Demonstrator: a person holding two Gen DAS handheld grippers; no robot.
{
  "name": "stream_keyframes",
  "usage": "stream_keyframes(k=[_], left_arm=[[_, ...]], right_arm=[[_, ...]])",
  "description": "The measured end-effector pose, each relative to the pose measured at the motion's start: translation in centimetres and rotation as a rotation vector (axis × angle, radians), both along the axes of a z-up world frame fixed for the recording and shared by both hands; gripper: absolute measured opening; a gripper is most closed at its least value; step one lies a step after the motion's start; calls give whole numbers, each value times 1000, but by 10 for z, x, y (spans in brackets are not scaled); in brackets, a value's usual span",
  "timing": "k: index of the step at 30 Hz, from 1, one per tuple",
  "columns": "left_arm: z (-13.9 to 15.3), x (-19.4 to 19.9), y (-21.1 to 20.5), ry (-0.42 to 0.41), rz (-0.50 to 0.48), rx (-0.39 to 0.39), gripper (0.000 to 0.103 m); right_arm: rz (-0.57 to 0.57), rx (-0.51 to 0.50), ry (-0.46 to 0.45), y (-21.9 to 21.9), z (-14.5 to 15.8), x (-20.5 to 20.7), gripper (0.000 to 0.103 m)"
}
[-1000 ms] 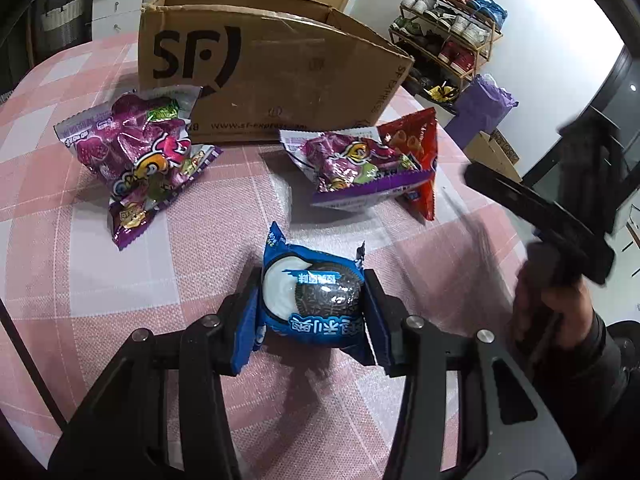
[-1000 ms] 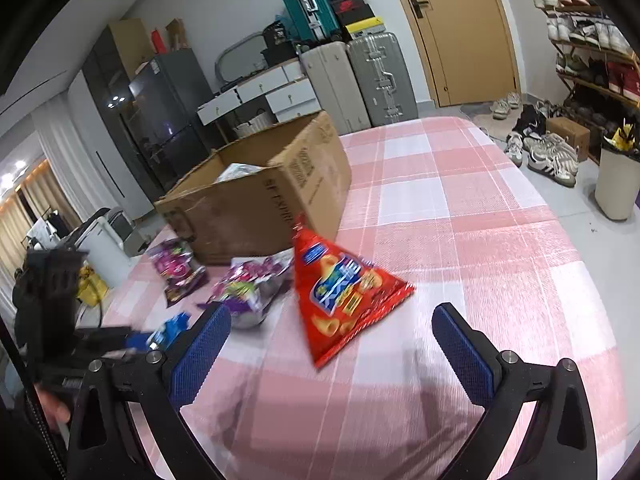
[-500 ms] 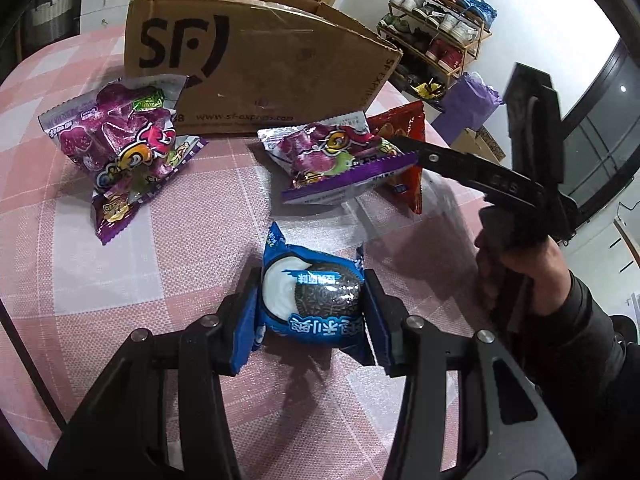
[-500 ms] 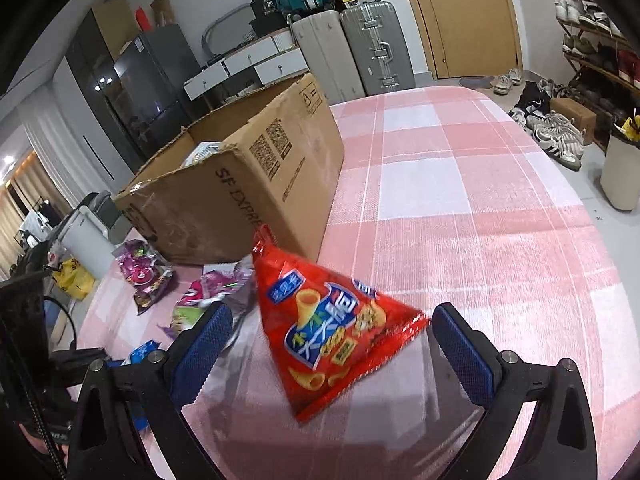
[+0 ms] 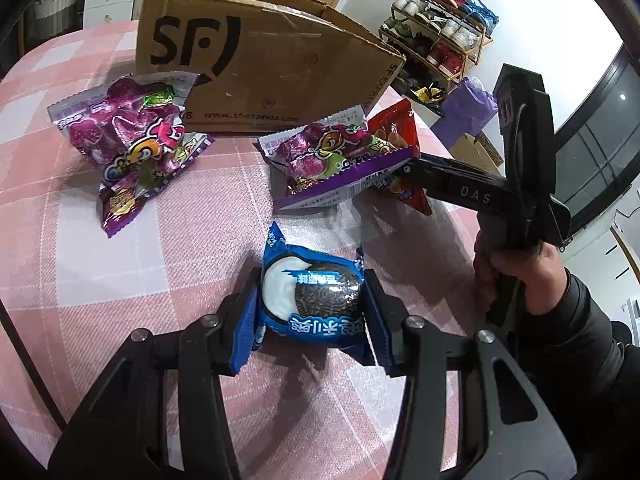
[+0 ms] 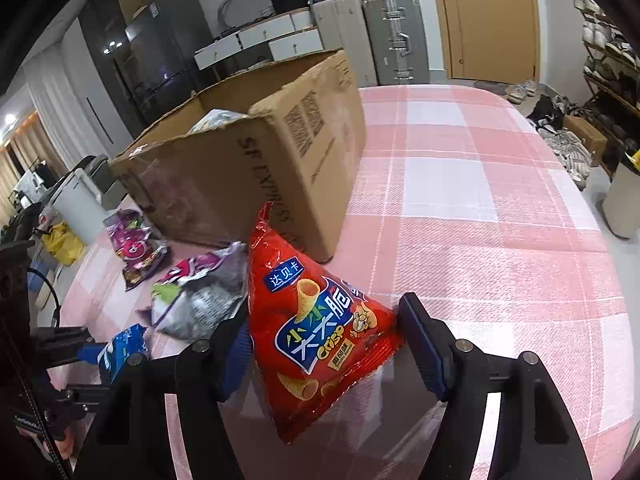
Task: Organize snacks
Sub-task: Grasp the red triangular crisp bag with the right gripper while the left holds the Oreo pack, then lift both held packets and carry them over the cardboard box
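We've got the blue cookie packet (image 5: 314, 304) clamped between the left gripper (image 5: 312, 312) pads, low at six o'clock in the left wrist view, sitting just above the pink checked tablecloth (image 5: 120, 280). Over on the other side, our right gripper (image 6: 324, 344) is closing its jaws around the red triangular crisp bag (image 6: 316, 332); the bag stands between the pads, both look to be at its edges, though we can't yet call it a firm squeeze.

The cardboard box (image 6: 256, 168) sits at twelve o'clock behind the crisp bag, open at the top with something pale already inside. Two purple candy bags wait on the cloth: one (image 5: 128, 148) at ten o'clock in the left view, the other (image 5: 332, 160) at one o'clock, touching the crisp bag.

To do this well, we'd finish the squeeze on the puffy middle of the bag, not its crimped corner, firm enough that it won't slip but not so hard the crisps crush. Then lift straight up, clear of the neighbouring purple bag, before heading for the box's open top.

Against a second ago: the right jaws stood wide then, well off both sides of the bag, and now they've come in to its edges. The bag fills more of the right view as we've moved in. The left grip on the cookie packet is unchanged.
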State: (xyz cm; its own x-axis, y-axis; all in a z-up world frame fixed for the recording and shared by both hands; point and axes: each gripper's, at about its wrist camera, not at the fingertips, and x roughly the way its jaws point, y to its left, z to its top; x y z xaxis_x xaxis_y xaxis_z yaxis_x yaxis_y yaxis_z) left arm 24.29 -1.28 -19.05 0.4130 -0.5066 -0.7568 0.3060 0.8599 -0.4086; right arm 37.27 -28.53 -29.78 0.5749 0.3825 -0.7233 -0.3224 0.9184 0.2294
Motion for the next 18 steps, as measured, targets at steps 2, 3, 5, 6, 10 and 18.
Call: stream_keyframes(k=[2, 3, 5, 6, 10, 18], left_arm=[[1, -3, 2, 1, 5, 1, 44], [1, -4, 3, 2, 8, 1, 44], [4, -6, 6, 2, 12, 2, 44], [5, -7, 7, 1, 15, 3, 44], [9, -13, 8, -7, 17, 8, 44], [27, -26, 12, -28, 18, 15, 44]], right_arm=[[6, 14, 5, 0, 0, -2, 69], [4, 27, 12, -1, 0, -3, 68], [3, 71, 21, -4, 1, -6, 56], [7, 103, 19, -6, 3, -8, 56], [-1, 114, 18, -8, 7, -14, 52], [4, 173, -2, -16, 15, -33, 39]])
